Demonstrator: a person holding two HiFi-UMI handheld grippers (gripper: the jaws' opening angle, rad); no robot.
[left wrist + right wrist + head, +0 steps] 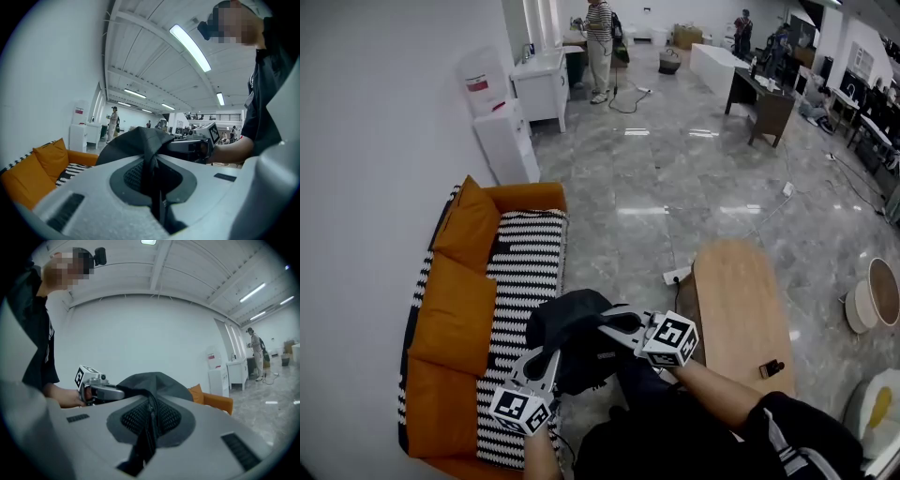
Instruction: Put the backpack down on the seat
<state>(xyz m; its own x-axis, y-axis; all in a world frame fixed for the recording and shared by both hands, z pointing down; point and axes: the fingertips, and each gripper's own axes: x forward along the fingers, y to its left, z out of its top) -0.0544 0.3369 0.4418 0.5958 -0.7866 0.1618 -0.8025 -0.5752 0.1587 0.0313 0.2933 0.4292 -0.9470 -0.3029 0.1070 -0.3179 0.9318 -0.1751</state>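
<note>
A black backpack hangs in the air between both grippers, just off the front edge of the sofa seat. My left gripper is shut on a strap or fold of the backpack at its near side. My right gripper is shut on the backpack's fabric at its right side. In each gripper view the dark cloth runs down between the closed jaws. The seat has a black-and-white zigzag cover with orange cushions against the wall.
A wooden coffee table stands right of the sofa, with a small black thing on it. A power strip lies on the marble floor. White cabinets line the wall beyond. People stand far off in the room.
</note>
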